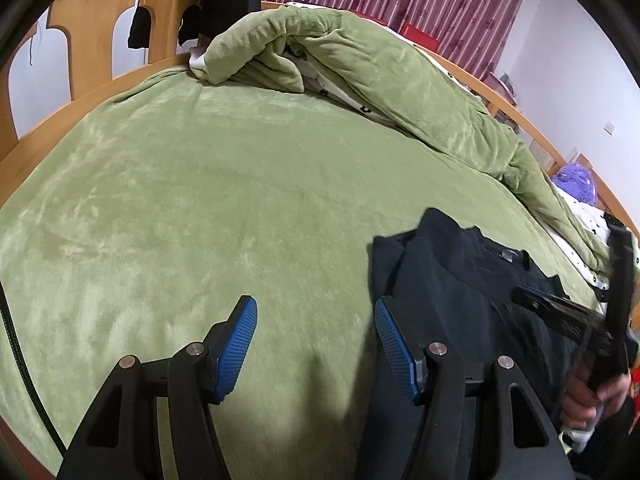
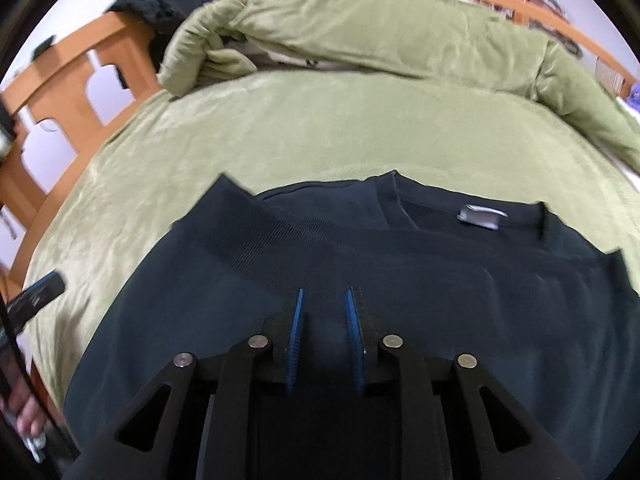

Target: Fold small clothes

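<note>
Sweater point(image 2: 360, 264): dark, lying on the green bed point(image 1: 200, 200), collar away from camera.
Left tongs point(image 1: 316, 344): apart, over bare blanket beside sweater.
Right tongs point(image 2: 323, 320): narrowly apart, above sweater.
Surroundings: bunched quilt point(image 1: 360, 64), wooden headboard point(image 1: 84, 36).

The left gripper point(image 1: 316, 312) hangs with its blue-padded fingers point(image 1: 236, 344) spread wide, nothing between them. The right gripper point(image 2: 324, 300) has its fingers point(image 2: 352, 320) drawn near each other with a narrow gap left, gripping nothing. A bare hand point(image 1: 596, 400) wraps the right gripper's handle at the right edge of the left wrist view; another hand point(image 2: 24, 412) shows at the lower left edge of the right wrist view.
</note>
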{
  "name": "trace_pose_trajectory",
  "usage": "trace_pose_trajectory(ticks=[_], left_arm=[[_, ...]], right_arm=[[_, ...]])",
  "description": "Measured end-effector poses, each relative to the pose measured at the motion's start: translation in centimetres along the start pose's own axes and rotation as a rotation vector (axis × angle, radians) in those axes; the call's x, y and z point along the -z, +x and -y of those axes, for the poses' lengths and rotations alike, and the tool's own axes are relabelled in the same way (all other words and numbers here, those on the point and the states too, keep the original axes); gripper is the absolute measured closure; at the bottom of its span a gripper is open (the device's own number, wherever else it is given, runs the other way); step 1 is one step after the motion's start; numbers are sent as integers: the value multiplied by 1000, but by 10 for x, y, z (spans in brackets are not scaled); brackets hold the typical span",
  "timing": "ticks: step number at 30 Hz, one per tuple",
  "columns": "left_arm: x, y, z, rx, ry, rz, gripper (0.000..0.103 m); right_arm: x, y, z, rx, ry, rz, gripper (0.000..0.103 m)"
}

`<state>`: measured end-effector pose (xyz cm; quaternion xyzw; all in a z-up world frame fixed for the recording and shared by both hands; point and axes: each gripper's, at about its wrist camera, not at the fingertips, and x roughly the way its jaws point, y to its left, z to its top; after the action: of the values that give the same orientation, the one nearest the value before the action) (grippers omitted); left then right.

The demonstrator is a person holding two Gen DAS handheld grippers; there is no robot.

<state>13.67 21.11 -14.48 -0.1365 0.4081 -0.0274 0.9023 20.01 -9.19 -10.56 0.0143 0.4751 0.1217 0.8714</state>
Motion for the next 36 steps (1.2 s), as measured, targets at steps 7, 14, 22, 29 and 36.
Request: trace_pose_trajectory(ticks=[7,14,22,29,36], left_arm=[[20,-34,-18,-59,-31,19,43],[31,-75,-60,-138,-79,48,43],[36,-92,-78,-165,-83,53,42],[37,-94,-74,-158,-87,62,42],[38,-95,-62,-153,-80,58,43]], right_arm=[[78,-60,-66,-70,-153,80,57],[131,-63,-159,-196,-389,71,48],[161,-16,-206,9,-558,59,34],[160,-7,-207,164,-585,79,75],[129,-50,-172,0,-407,125,86]])
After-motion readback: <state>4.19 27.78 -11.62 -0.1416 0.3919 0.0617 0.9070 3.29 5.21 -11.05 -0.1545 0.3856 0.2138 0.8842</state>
